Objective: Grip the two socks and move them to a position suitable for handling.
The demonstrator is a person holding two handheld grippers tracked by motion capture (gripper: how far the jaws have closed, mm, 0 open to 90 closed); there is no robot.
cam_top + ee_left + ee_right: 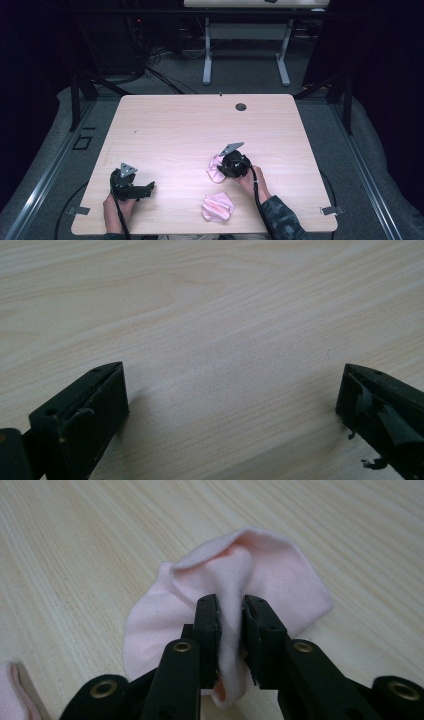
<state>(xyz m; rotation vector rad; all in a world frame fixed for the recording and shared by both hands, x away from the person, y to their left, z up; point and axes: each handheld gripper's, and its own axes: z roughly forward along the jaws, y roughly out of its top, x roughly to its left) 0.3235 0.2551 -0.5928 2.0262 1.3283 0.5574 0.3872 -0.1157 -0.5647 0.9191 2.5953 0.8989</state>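
Pink cloth pinched on a wooden table

A second pink cloth (218, 207) lies nearest the person, at six o'clock from the right gripper (231, 615), whose nearly closed jaws clamp a raised fold of the pink cloth (280, 575) at table (175, 125) centre-right. At nine o'clock, the left gripper (232, 395) rests wide open, empty.

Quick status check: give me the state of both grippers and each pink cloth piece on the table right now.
Left gripper: open, jaws wide apart over bare table, holding nothing.
Right gripper: shut on a raised fold of the pink cloth.
Pink cloth in the right gripper: bunched and pinched up at the middle, its edges lying on the table.
Second pink cloth: crumpled, lying loose near the table's near edge, untouched.
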